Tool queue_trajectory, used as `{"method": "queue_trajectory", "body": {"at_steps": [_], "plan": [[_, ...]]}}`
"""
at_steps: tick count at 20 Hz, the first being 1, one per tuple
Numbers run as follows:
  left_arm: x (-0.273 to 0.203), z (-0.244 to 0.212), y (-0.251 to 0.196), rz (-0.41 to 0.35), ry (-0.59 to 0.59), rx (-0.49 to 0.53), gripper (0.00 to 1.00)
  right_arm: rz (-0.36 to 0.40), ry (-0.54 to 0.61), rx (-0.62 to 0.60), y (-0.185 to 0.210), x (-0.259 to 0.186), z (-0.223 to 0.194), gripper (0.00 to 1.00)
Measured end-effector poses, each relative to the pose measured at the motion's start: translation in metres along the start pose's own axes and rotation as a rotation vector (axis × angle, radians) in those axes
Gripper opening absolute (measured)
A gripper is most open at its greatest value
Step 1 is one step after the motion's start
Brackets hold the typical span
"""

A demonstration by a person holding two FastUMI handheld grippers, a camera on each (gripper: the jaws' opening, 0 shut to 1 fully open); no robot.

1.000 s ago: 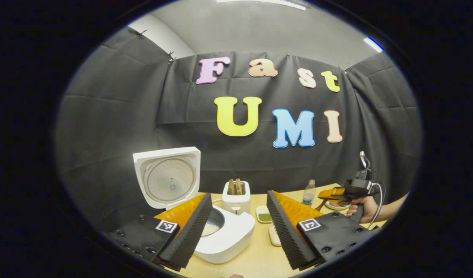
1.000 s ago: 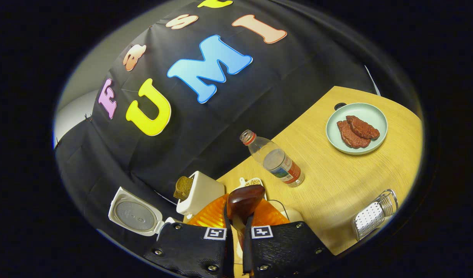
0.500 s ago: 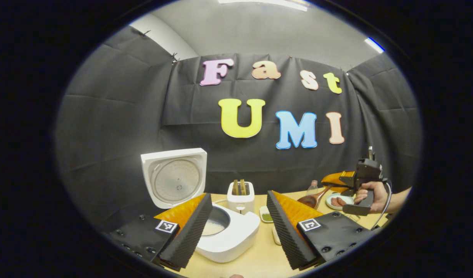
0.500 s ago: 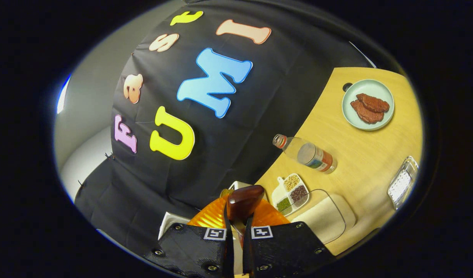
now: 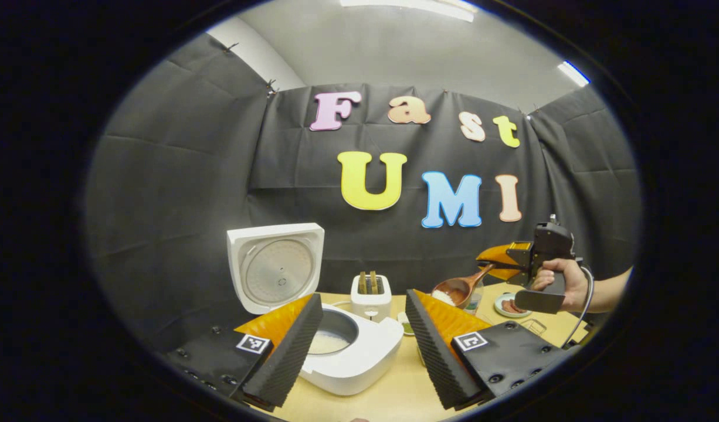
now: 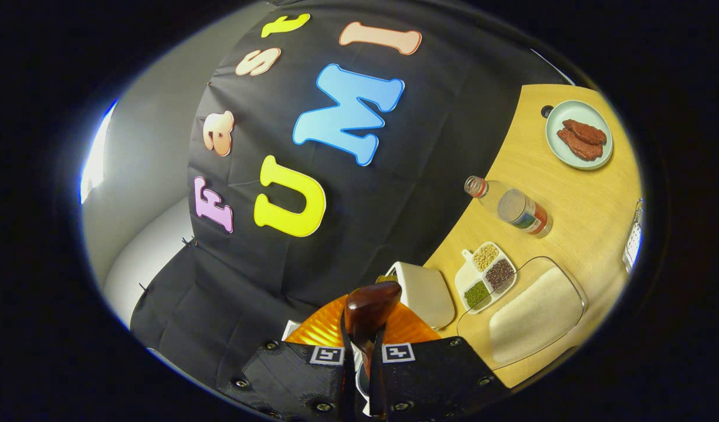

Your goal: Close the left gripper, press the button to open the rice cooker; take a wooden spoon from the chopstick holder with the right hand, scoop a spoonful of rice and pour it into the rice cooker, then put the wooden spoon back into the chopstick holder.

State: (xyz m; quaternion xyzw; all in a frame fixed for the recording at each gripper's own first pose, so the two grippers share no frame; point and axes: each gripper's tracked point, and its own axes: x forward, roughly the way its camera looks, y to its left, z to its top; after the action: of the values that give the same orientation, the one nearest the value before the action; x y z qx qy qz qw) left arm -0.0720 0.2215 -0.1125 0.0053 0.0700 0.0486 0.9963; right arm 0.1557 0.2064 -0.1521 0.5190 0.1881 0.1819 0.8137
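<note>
The white rice cooker (image 5: 359,354) stands with its lid (image 5: 275,266) raised and pale rice in its pot. My left gripper (image 5: 362,346) is open, its fingers wide apart on either side of the cooker's front, touching nothing. Farther right, a hand (image 5: 562,284) holds my right gripper (image 5: 500,264) above the table, shut on the handle of the wooden spoon (image 5: 456,289). The spoon's bowl carries some white rice and hangs right of the toaster. In the right gripper view, the spoon (image 6: 368,308) sticks out between the shut fingers of my right gripper (image 6: 362,351). The chopstick holder (image 6: 632,240) is at the right edge.
On the wooden table (image 6: 570,193) are a toaster (image 5: 371,290), a clear tray of rice (image 6: 532,316), a divided dish of beans (image 6: 488,274), a lying bottle (image 6: 509,205) and a plate of meat (image 6: 579,140).
My right gripper has lifted the spoon, now showing rice in its bowl, and carried it left towards the toaster and cooker. The left gripper stays open and has drifted slightly.
</note>
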Motion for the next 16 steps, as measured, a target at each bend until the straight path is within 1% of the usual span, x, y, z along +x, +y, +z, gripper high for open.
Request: {"method": "queue_trajectory", "body": {"at_steps": [2, 4, 6, 8, 9, 11, 12, 14, 15, 16], "plan": [[-0.002, -0.005, 0.007, 0.01, 0.002, -0.001, 0.98, 0.018, 0.016, 0.014, 0.012, 0.013, -0.008, 0.09], [-0.005, -0.008, 0.016, 0.023, 0.005, 0.0, 1.0, 0.038, 0.033, 0.02, 0.025, 0.023, -0.017, 0.09], [-0.006, -0.008, 0.024, 0.033, 0.006, -0.004, 1.0, 0.048, 0.05, 0.008, 0.035, 0.036, -0.027, 0.09], [-0.01, -0.008, 0.034, 0.055, -0.004, 0.003, 0.98, 0.064, 0.072, -0.004, 0.045, 0.049, -0.038, 0.09], [-0.01, -0.007, 0.038, 0.061, -0.008, 0.009, 0.96, 0.069, 0.083, -0.01, 0.049, 0.055, -0.044, 0.09], [-0.013, -0.011, 0.042, 0.061, -0.004, 0.008, 0.98, 0.078, 0.106, -0.025, 0.056, 0.069, -0.055, 0.09], [-0.014, -0.01, 0.046, 0.066, -0.005, 0.009, 1.0, 0.083, 0.117, -0.032, 0.06, 0.074, -0.061, 0.09], [-0.015, -0.012, 0.052, 0.079, -0.002, 0.013, 1.0, 0.092, 0.135, -0.045, 0.066, 0.088, -0.075, 0.09], [-0.017, -0.013, 0.056, 0.086, -0.001, 0.013, 0.98, 0.093, 0.146, -0.054, 0.067, 0.095, -0.082, 0.09], [-0.02, -0.014, 0.059, 0.094, 0.0, 0.011, 1.0, 0.092, 0.16, -0.062, 0.069, 0.101, -0.09, 0.09]]}}
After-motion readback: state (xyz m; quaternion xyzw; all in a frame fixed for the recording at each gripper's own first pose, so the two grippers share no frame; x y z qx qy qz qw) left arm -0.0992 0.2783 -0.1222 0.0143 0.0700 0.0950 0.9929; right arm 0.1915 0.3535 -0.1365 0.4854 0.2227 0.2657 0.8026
